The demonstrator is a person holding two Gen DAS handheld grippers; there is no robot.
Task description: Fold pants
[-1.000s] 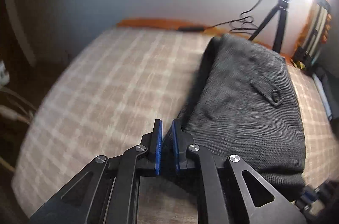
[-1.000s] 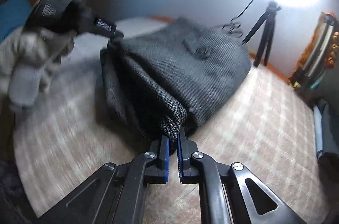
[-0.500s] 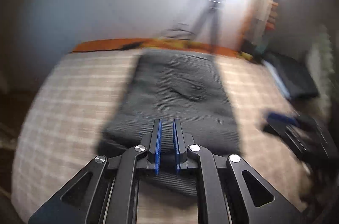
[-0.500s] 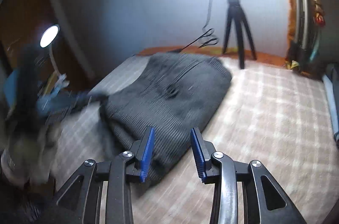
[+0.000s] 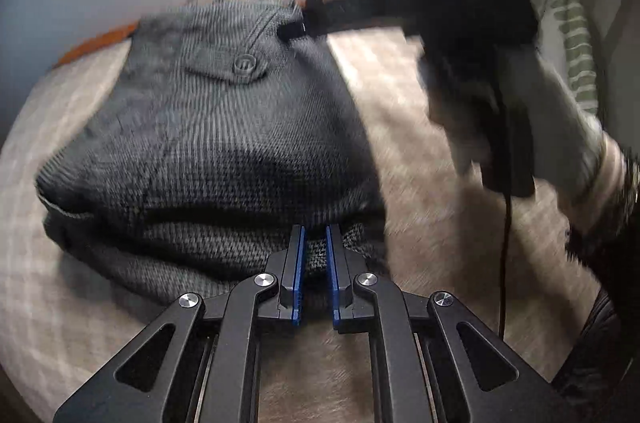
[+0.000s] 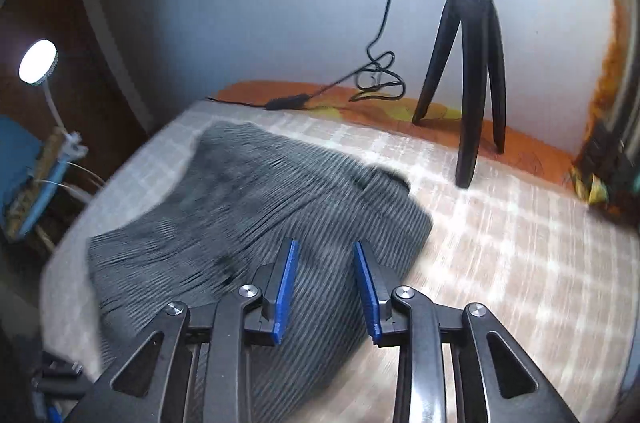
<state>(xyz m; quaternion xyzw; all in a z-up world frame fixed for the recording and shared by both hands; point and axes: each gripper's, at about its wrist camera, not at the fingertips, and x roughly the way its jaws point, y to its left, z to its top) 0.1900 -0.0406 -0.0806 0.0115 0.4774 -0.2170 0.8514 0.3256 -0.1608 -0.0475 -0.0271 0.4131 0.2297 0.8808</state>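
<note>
The dark grey ribbed pants [image 5: 216, 127] lie folded in a thick stack on the checked bed cover [image 5: 404, 159], with a buttoned pocket flap on top. My left gripper [image 5: 316, 263] is shut on the stack's near folded edge. My right gripper [image 6: 324, 287] is open and empty, held above the near part of the pants [image 6: 256, 223]. In the left wrist view the right gripper and the gloved hand holding it [image 5: 480, 71] are blurred above the bed to the right of the stack.
A black tripod [image 6: 472, 63] stands at the far side of the bed with a coiled cable [image 6: 376, 79] on an orange strip by the wall. A small lamp [image 6: 38, 63] and clutter sit off the bed's left edge.
My right gripper let go of the pants' edge, opened and lifted above them. My left gripper swung around to the stack's near edge and shut on it.
</note>
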